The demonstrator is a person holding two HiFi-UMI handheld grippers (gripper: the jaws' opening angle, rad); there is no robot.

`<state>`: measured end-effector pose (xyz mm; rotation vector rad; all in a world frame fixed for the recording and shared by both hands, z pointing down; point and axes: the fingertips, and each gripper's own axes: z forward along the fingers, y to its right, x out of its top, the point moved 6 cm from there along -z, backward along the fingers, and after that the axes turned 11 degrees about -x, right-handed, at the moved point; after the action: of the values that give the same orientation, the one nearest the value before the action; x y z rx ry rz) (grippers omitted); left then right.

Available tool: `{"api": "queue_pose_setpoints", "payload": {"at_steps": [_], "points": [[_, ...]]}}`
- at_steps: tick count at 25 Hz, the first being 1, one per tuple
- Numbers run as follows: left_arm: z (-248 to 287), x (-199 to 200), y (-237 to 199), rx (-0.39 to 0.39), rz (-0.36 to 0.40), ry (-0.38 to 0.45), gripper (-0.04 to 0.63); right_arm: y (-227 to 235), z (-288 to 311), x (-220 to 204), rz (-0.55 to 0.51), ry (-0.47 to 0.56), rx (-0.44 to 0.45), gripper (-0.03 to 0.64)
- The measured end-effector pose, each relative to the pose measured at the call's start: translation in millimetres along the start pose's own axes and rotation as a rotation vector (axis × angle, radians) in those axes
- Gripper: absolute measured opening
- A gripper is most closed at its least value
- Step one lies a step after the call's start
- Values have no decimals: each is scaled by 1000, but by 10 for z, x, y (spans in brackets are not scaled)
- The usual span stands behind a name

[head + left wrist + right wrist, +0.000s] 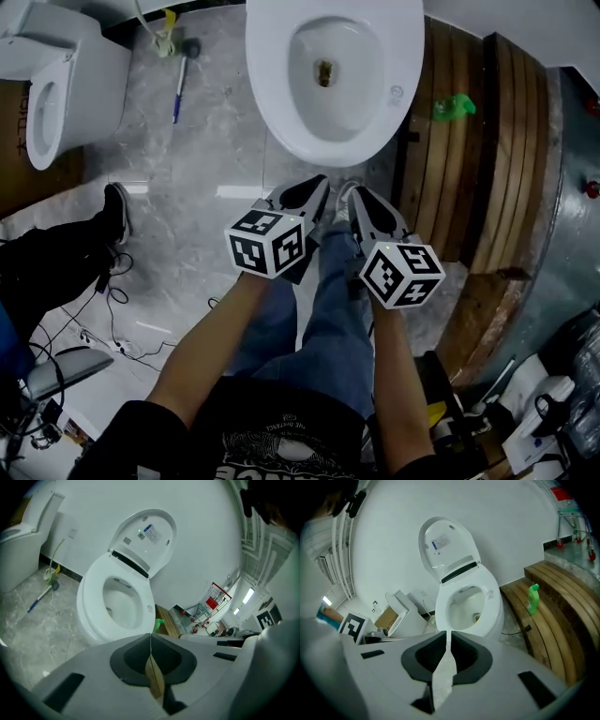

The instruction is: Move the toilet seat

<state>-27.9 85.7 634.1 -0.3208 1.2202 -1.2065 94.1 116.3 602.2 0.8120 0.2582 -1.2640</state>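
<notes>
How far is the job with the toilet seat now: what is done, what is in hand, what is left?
Done: the lid stands raised; the toilet seat lies flat on the bowl, and whether it was already moved does not show. In hand: nothing; the left gripper and right gripper are shut, empty, short of the seat. Left: probably to reach the seat and move it.

Second toilet (66,66) left of the toilet (272,84); bottle (454,107) right, seemingly on planks (511,169).
</notes>
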Motion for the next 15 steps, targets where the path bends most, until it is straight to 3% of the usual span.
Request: {"api": "queue_pose_setpoints", "payload": {"at_steps": [7, 12, 15], "points": [[198, -200, -447, -78, -164, 28, 15, 277, 419, -240, 171, -1, 45, 25], [221, -356, -704, -85, -203, 44, 17, 439, 627, -380, 276, 15, 73, 34], [220, -409, -845, -87, -247, 79, 18, 505, 744, -464, 316, -1, 101, 118]]}}
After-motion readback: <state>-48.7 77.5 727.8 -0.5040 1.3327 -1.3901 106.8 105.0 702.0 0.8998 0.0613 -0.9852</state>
